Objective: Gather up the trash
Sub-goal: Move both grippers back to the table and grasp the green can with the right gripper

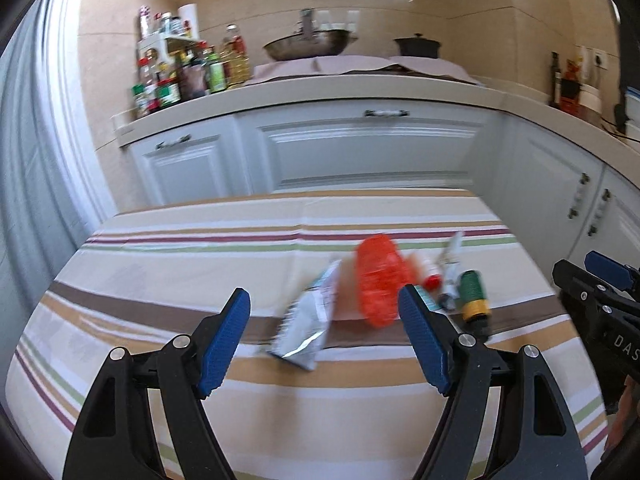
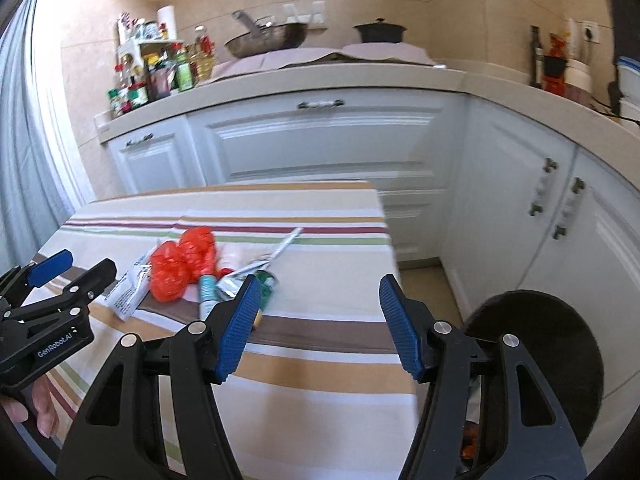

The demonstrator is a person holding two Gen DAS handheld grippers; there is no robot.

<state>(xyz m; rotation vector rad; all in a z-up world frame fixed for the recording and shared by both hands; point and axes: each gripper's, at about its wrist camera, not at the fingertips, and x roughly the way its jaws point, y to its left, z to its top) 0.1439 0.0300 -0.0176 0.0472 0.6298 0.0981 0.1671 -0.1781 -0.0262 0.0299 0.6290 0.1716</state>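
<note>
Left wrist view shows your left gripper (image 1: 324,344) hanging over the striped tablecloth (image 1: 160,280) with its blue pads spread wide and nothing between them. Just past its tips lies the trash, bunched together: a silver packet (image 1: 306,326), a crumpled red bag (image 1: 378,284) partly on top of it, a green and yellow bottle (image 1: 472,300) to the right, and what may be a small tube beside it, though blur makes that hard to tell. Your right gripper (image 2: 316,326) also stands apart and empty, above the near right part of the table, with the pile (image 2: 188,268) ahead and to its left. A dark round bin (image 2: 536,344) sits on the floor by the white cabinets (image 2: 320,140).
</note>
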